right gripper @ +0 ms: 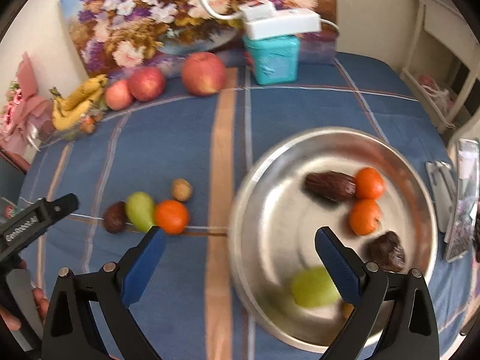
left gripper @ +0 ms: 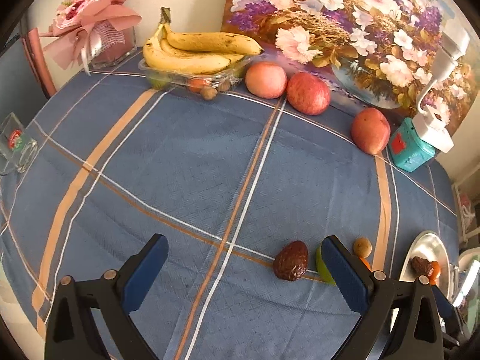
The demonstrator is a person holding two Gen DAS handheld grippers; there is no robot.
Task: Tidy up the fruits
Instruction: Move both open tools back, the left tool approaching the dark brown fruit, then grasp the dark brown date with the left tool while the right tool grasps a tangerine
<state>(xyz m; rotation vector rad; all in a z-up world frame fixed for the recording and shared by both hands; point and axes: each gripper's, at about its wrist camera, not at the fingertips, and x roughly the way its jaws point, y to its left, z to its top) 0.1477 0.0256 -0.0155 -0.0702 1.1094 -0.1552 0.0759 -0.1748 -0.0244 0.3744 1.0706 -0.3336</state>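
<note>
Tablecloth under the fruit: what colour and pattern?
Blue tablecloth with tan and white crossing stripes, clearest in the left wrist view.

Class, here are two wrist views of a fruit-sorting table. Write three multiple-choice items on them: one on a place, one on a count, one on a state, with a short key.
1. Where do the bananas lie?
A. on a clear plastic tray
B. in the metal bowl
C. on the bare cloth

2. How many apples stand before the flower painting?
A. one
B. three
C. five

3. How is the right tool?
A. shut on an orange
B. shut on a date
C. open, holding nothing

Key:
1 A, the bunch rests on the tray.
2 B, three apples stand in a row.
3 C, its fingers stand wide apart above the metal bowl.
</note>
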